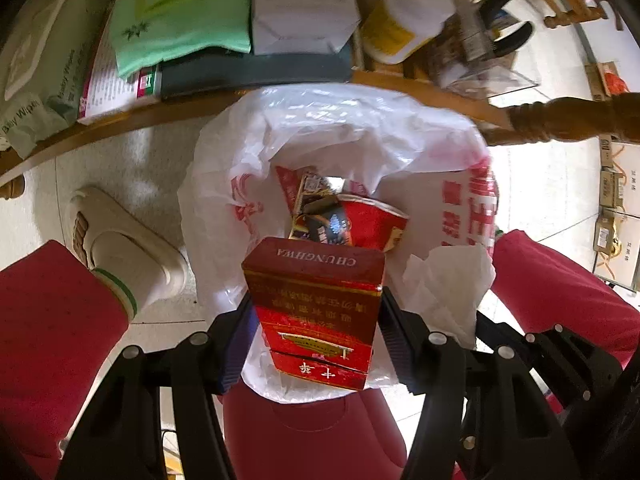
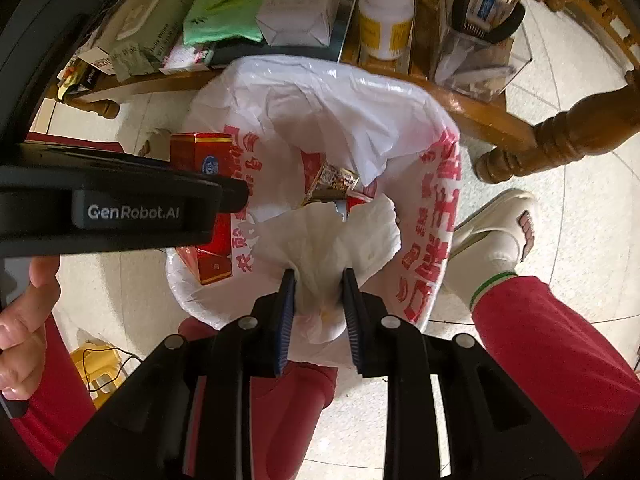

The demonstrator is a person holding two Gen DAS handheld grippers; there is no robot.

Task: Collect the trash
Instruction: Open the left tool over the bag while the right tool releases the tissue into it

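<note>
The left tongs [image 1: 316,320] are clamped on a glossy red cardboard cigarette box [image 1: 316,304], its long axis along the fingers; the right tongs [image 2: 319,300] pinch a crumpled white tissue [image 2: 332,240] over the plastic trash bag [image 2: 320,92].

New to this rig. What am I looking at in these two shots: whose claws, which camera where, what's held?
No robot: a person holds a two-finger clamp in each hand, with a fisheye camera on each looking along its fingers. Both point down into a bin lined with a white plastic bag already holding wrappers. The left wrist view shows the left gripper clamped on a red cigarette box. The right wrist view shows the right gripper pinching a crumpled white tissue. Behind stands a cluttered wooden shelf.
</note>
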